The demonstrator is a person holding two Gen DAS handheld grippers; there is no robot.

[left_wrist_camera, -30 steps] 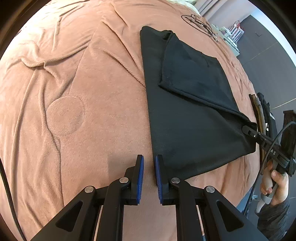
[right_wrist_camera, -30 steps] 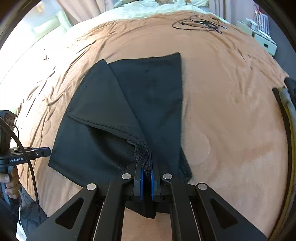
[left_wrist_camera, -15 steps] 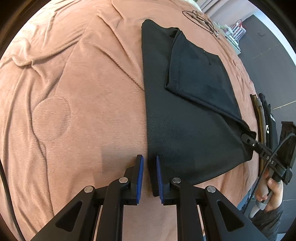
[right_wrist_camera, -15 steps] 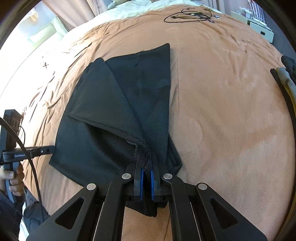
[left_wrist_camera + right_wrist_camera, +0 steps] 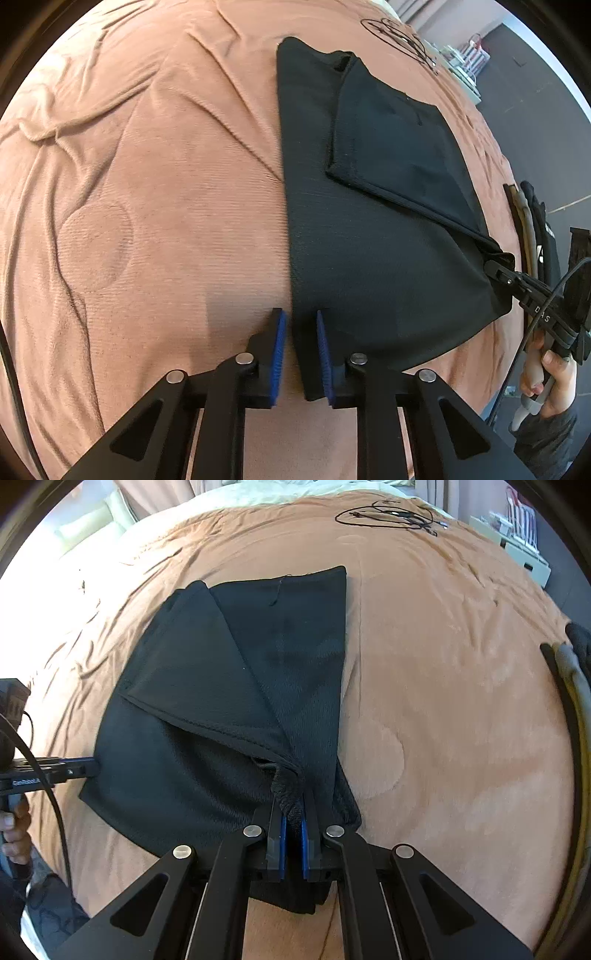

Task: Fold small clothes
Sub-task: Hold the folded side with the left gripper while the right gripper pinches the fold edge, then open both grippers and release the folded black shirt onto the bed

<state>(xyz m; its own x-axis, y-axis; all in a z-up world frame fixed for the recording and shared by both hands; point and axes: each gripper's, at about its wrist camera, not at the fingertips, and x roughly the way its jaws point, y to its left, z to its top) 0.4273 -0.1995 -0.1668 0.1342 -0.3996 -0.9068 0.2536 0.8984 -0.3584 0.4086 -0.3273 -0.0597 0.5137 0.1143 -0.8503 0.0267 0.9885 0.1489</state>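
A black garment (image 5: 369, 221) lies partly folded on a brown bedspread (image 5: 147, 166), with one flap turned over on top. My left gripper (image 5: 299, 325) is slightly open, its jaws astride the garment's near left corner edge without pinching it. My right gripper (image 5: 293, 812) is shut on the bunched near right corner of the garment (image 5: 221, 686). The right gripper also shows at the garment's right corner in the left wrist view (image 5: 498, 267), and the left gripper shows at the garment's left corner in the right wrist view (image 5: 88, 766).
A coil of black cable (image 5: 388, 515) lies at the far end of the bed. Dark and tan items (image 5: 572, 686) lie along the bed's right edge. White storage boxes (image 5: 524, 554) stand beyond the bed. The bedspread (image 5: 443, 664) is wrinkled on the left.
My left gripper has slid forward so the garment's left corner edge now lies between its jaws. My right gripper has kept its hold and moved slightly.
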